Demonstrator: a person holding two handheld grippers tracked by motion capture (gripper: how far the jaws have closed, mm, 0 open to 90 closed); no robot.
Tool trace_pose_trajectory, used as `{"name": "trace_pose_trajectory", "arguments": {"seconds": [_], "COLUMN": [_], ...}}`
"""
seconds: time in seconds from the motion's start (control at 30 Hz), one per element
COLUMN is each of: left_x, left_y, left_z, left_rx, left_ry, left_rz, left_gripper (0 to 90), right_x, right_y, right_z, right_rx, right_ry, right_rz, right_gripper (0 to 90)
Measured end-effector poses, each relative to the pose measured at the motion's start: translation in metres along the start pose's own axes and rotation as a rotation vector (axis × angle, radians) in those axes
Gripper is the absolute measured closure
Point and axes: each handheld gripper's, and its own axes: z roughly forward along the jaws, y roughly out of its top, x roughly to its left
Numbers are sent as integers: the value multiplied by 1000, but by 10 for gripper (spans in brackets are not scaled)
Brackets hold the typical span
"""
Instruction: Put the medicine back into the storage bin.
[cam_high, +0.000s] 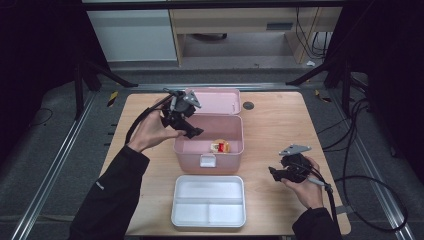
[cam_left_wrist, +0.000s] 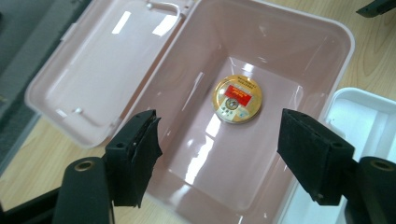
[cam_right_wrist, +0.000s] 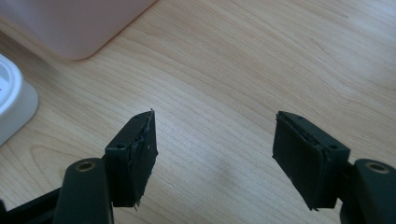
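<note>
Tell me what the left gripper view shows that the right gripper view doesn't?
Left gripper view alone: the inside of the open pink box, its lid laid back, and a round gold tin with a red label lying on the box floor. Right gripper view alone: a broad stretch of bare wooden table. Both: a hand-held gripper's black jaws standing apart with nothing between them, a bit of the pink box, and the white tray's edge.

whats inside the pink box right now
One round gold tin with a red label lies flat on the floor of the open pink box. The rest of the floor in the left gripper view looks bare. The near corners are hidden behind the left gripper.
</note>
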Motion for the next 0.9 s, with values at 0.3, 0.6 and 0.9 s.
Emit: {"name": "trace_pose_trajectory", "arguments": {"seconds": [0.3, 0.6, 0.9], "left_x": [-5, -19, -36], "left_y": [-49, -109, -156], "left_z": [-27, -27, -11], "left_rx": [-40, -52, -85], "left_ry": [92, 79, 57], "left_rz": [-62, -131, -178], "left_gripper": [353, 431, 497], "right_x": [2, 6, 15], "right_y": [3, 7, 11], "right_z": [-3, -7, -8], "right_rx": [-32, -55, -79], "right_ry": [14, 54, 96], "right_rz": [-13, -41, -87], "right_gripper": [375, 456, 483]}}
